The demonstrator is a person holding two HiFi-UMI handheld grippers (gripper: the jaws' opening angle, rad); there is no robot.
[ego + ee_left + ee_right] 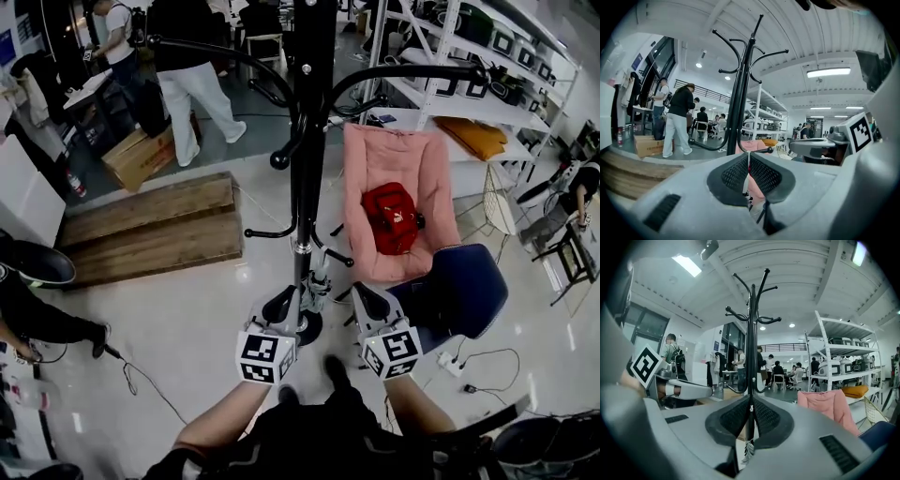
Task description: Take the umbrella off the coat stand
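The black coat stand [307, 141] rises in front of me, with curved hooks at several heights and a round base on the floor. A small pale folded umbrella [316, 284] appears to hang low on the pole, just above the base. My left gripper [279, 306] is held just left of the base and my right gripper [367, 302] just right of it. In the left gripper view the jaws [749, 157] are shut with nothing between them and point at the pole [739, 93]. The right gripper [751, 404] is also shut and empty, with the pole [752, 343] straight ahead.
A pink lounge chair [394, 197] holding a red bag [390, 217] stands right of the stand, with a blue seat [459, 291] in front of it. Wooden pallets [150, 230] lie on the left. White shelving [469, 84], people and floor cables [473, 366] surround the area.
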